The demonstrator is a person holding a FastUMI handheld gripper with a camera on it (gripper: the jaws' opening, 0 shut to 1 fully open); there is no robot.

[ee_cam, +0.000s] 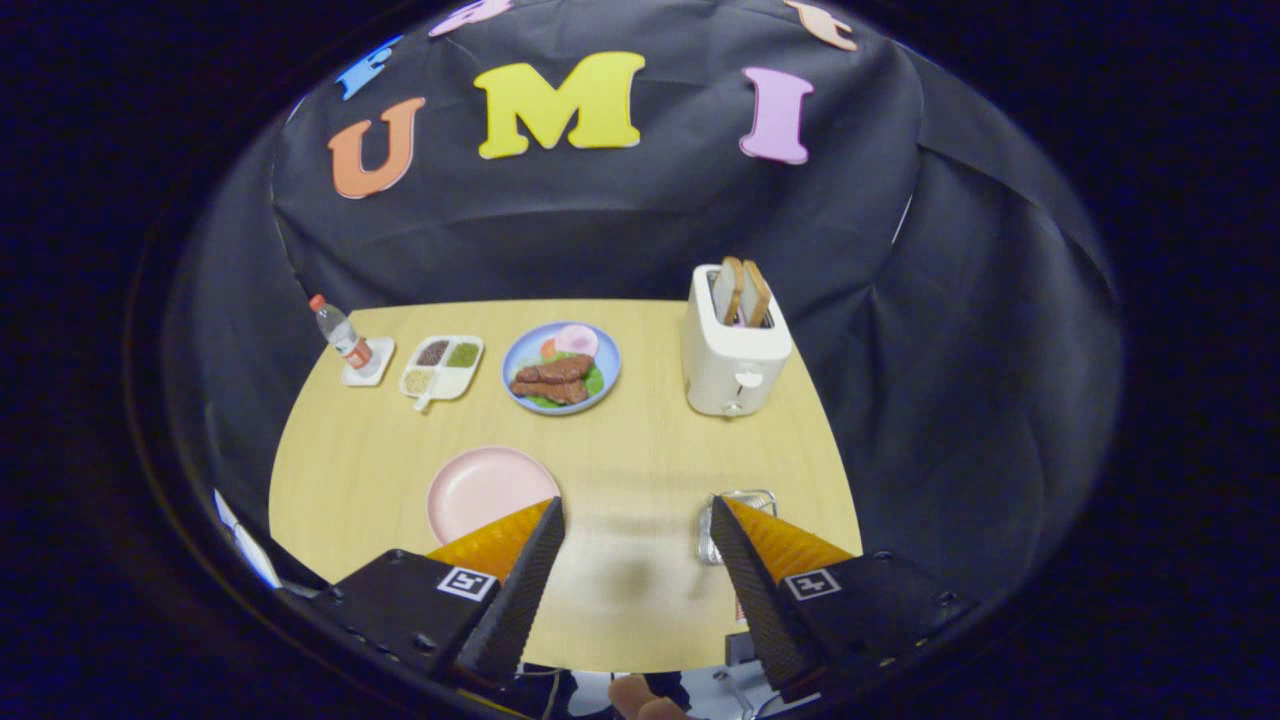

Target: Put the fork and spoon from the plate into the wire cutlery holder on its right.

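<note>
A pink plate point(480, 488) lies on the wooden table point(620, 450), just beyond the left finger, which covers its near edge; its visible surface is bare. A wire cutlery holder point(742, 497) stands to the plate's right, mostly hidden behind the right fingertip. My gripper point(634, 518) hovers above the table's near side, open, with nothing between its fingers. I cannot make out a fork or spoon on the plate or in the holder.
At the table's far side stand a white toaster point(732, 352) with two bread slices, a blue plate of food point(561, 367), a white divided dish point(443, 366) and a water bottle point(341, 335) on a white coaster. Black cloth walls surround the table.
</note>
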